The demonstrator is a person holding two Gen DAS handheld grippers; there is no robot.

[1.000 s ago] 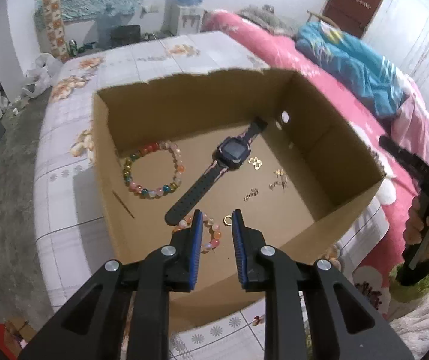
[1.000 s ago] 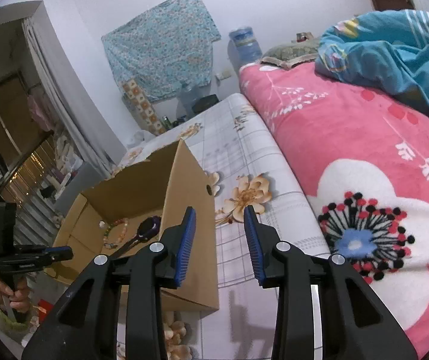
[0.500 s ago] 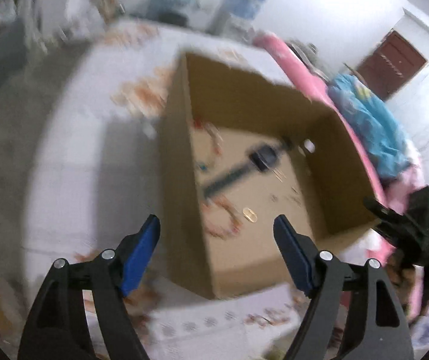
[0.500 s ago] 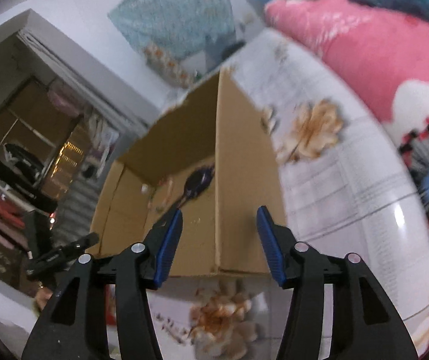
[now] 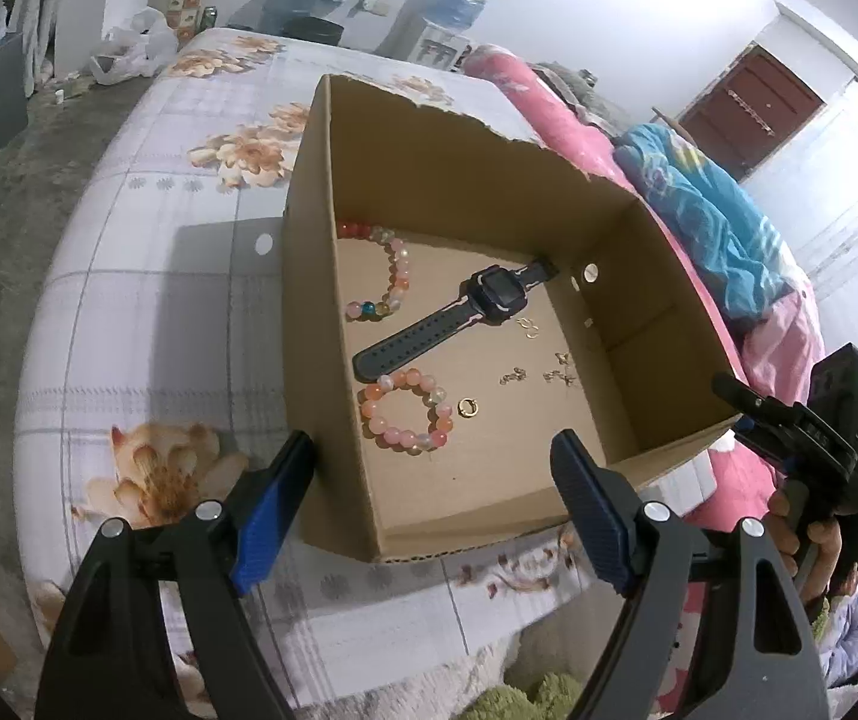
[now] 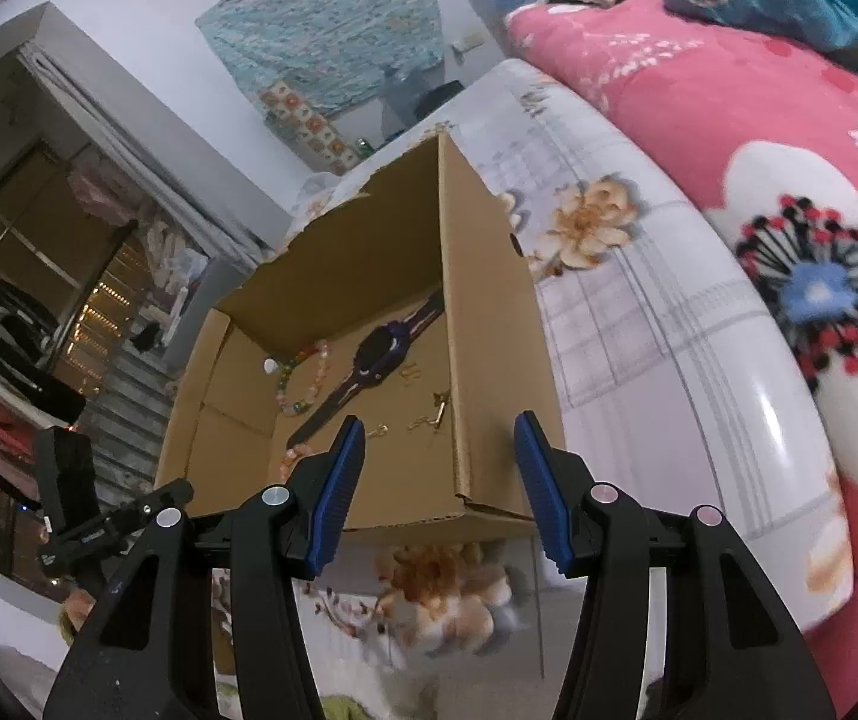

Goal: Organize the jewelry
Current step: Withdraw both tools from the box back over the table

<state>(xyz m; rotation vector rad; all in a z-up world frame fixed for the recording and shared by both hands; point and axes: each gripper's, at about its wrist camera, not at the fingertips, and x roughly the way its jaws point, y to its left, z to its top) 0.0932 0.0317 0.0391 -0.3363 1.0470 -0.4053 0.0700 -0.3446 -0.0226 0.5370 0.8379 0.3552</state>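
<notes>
— Now, how is the watch [image 5: 470, 315] laid, and where?

— It is laid flat on the floor of the cardboard box [image 5: 333, 372], which is set on the flower-printed bedsheet [image 5: 147, 324]. In the left wrist view its long axis is run diagonally: the free strap end is pointed toward the near-left wall, the other strap toward the far-right corner, with the dark face turned upward.

— What else is held in the box?

— A pink beaded bracelet [image 5: 406, 417] is seen just beside the near strap end, with a gold ring [image 5: 466, 407] close at its right. A multicoloured bead bracelet [image 5: 382, 276] is partly hidden behind the left wall. Small gold earrings [image 5: 540, 372] are scattered right of the watch.

— And the tools?

— The left gripper [image 5: 432, 501] is held spread wide apart above the box's near corner, nothing clamped. The right gripper [image 6: 438, 483] is likewise spread, nothing gripped, over the opposite near corner.
</notes>
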